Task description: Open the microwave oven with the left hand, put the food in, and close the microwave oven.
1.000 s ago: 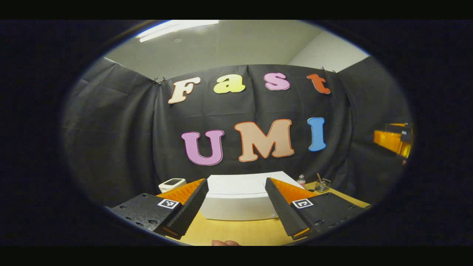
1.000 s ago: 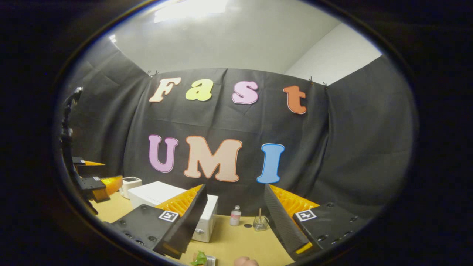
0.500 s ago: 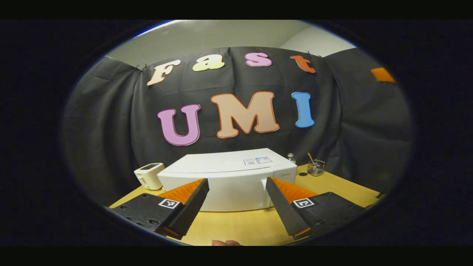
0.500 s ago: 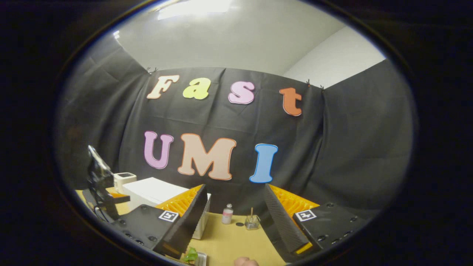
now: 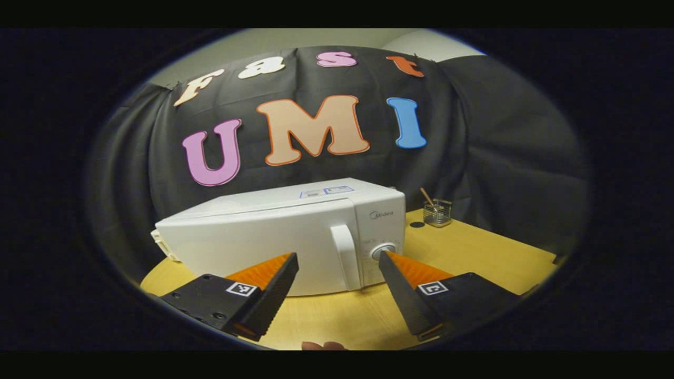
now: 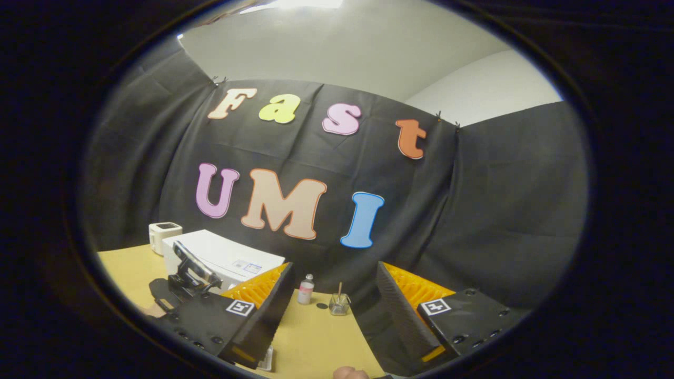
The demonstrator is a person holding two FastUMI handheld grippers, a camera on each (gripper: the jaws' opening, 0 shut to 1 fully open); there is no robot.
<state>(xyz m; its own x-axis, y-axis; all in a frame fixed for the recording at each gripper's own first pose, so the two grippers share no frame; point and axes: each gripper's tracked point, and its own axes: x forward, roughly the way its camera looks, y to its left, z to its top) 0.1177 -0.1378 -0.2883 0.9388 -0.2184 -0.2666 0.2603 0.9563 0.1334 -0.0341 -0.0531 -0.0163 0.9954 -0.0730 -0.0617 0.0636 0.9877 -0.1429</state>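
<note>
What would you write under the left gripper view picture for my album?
Open left gripper faces the closed white microwave, lined up near its door handle.

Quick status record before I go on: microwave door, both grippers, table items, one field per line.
microwave: white, on wooden table, door shut
door handle: vertical, untouched, ahead between left fingers
left gripper: open, empty, short of the door
right gripper: open, empty, above the table
small bottle: upright near the booth wall
glass holder: beside the bottle, stick inside
</note>
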